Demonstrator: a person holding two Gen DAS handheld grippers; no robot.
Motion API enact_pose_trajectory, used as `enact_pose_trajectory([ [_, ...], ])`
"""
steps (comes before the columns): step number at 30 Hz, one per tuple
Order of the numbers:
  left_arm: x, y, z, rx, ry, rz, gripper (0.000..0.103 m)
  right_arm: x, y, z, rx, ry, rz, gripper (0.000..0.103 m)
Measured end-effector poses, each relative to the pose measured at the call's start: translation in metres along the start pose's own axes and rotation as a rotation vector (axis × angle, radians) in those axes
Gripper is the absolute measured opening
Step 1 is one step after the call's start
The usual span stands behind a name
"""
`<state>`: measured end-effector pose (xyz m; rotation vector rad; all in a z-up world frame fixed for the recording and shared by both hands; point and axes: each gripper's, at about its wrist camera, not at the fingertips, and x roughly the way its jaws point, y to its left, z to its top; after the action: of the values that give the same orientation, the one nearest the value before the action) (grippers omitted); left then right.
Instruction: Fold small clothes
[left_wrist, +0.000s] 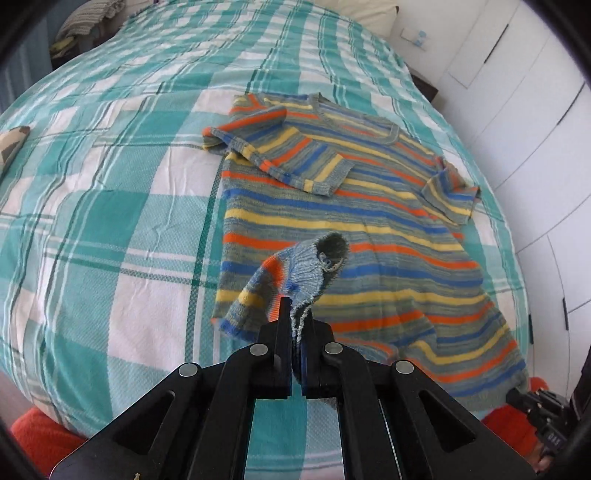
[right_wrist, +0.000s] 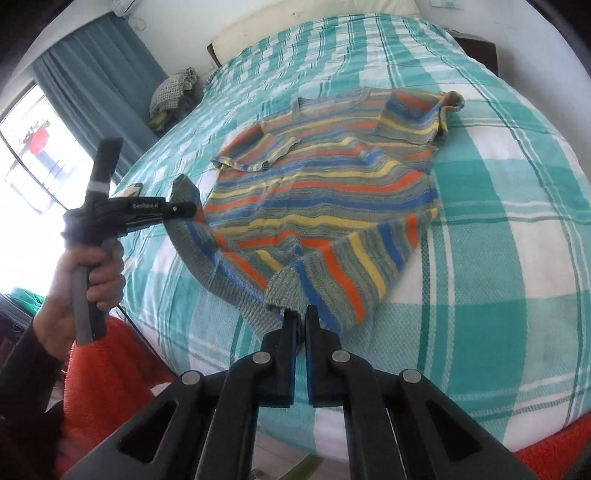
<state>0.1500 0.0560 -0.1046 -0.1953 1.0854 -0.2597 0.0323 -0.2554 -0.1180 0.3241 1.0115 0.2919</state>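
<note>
Left tool (left_wrist: 295, 314) and right tool (right_wrist: 301, 314) both clamped, angled downward.

Orange, yellow, blue and grey striped sweater (left_wrist: 332, 221) on teal-and-white plaid bedspread (left_wrist: 110, 221).

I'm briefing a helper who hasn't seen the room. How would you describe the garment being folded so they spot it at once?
Start at the bed with the teal-and-white checked cover. Spread across its middle lies a knit sweater, both sleeves folded in over its chest and its near hem pinched by the left gripper and right gripper. Its orange, yellow and blue stripes on grey set it apart from the checks.
</note>
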Motion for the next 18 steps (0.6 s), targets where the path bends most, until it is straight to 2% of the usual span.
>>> enact_pose_trajectory([
  [2, -0.025, 0.005, -0.036, -0.017, 0.024, -0.025, 0.001, -0.027, -0.015, -0.012, 0.089, 0.027, 0.012, 0.004],
  [5, -0.027, 0.011, -0.081, -0.071, 0.083, -0.021, 0.001, -0.043, -0.038, -0.032, 0.220, 0.071, 0.004, 0.004],
  [9, 0.006, 0.029, -0.110, -0.137, 0.157, 0.031, 0.002, -0.029, -0.065, -0.053, 0.341, 0.134, -0.054, 0.004],
  [12, 0.010, 0.041, -0.111, -0.171, 0.166, 0.046, 0.002, -0.017, -0.081, -0.053, 0.406, 0.136, -0.024, 0.010],
  [13, 0.005, 0.044, -0.109, -0.179, 0.139, 0.039, 0.003, -0.017, -0.085, -0.051, 0.426, 0.123, -0.009, 0.025],
  [14, 0.000, 0.048, -0.107, -0.188, 0.113, 0.028, 0.005, -0.020, -0.089, -0.050, 0.445, 0.095, 0.018, 0.047],
  [15, -0.004, 0.051, -0.105, -0.203, 0.095, 0.002, 0.015, -0.024, -0.094, -0.050, 0.463, 0.057, 0.044, 0.056],
  [16, -0.007, 0.055, -0.104, -0.222, 0.083, -0.023, 0.034, -0.026, -0.100, -0.049, 0.482, 0.022, 0.054, 0.061],
  [17, -0.008, 0.060, -0.104, -0.247, 0.074, -0.036, 0.045, -0.024, -0.106, -0.047, 0.499, 0.008, 0.059, 0.061],
  [18, -0.008, 0.064, -0.104, -0.271, 0.065, -0.030, 0.063, -0.021, -0.113, -0.045, 0.514, 0.005, 0.065, 0.061],
])
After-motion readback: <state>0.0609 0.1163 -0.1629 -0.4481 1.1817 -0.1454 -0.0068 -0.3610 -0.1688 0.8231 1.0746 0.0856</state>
